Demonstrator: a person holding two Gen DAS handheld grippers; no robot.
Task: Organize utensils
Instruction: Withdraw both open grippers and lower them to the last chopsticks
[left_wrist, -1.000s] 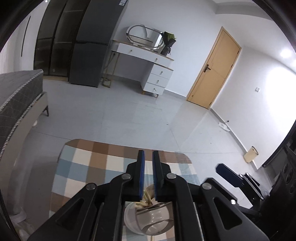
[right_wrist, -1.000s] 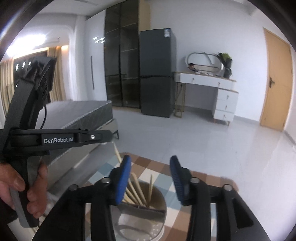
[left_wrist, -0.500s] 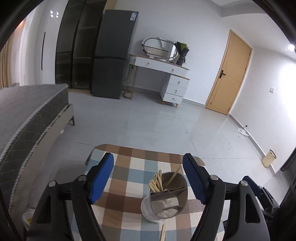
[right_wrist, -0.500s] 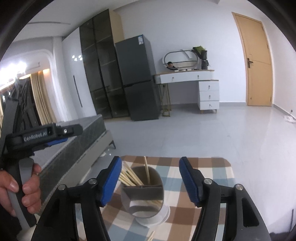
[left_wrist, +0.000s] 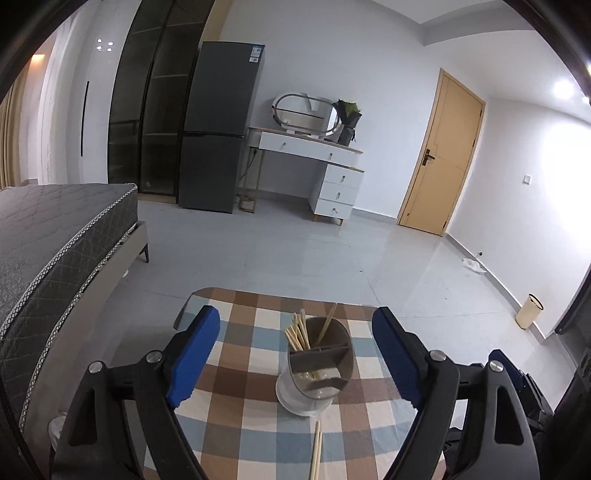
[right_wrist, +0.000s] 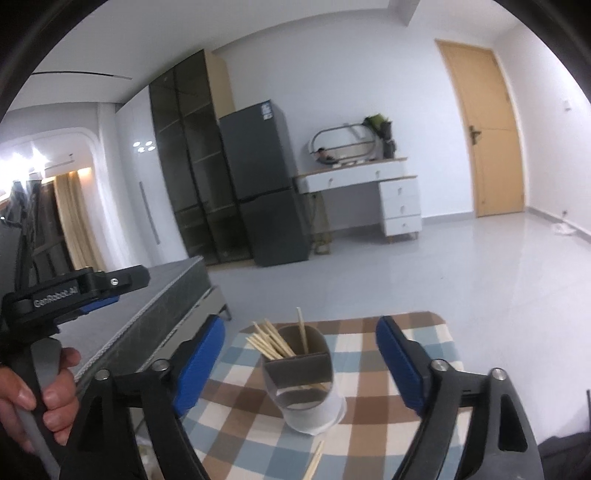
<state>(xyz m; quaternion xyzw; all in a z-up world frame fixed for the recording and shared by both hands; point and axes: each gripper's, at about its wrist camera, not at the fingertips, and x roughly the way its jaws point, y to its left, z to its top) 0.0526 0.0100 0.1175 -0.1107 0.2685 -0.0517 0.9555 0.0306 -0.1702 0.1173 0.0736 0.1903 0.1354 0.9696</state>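
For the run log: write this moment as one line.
holder: upright on table | chopsticks: in holder | loose chopsticks: on table | left tool: opening, empty | right tool: opening, empty

A utensil holder stands upright on the surface, toward its far end, with a bundle of chopsticks in its rear compartment and one chopstick leaning apart from the bundle. A loose pair of chopsticks lies flat on the surface in front of the holder, on its near side. A bed sits left of the surface; beyond it, across the floor, a fridge stands left of a dressing table, with a door further right.
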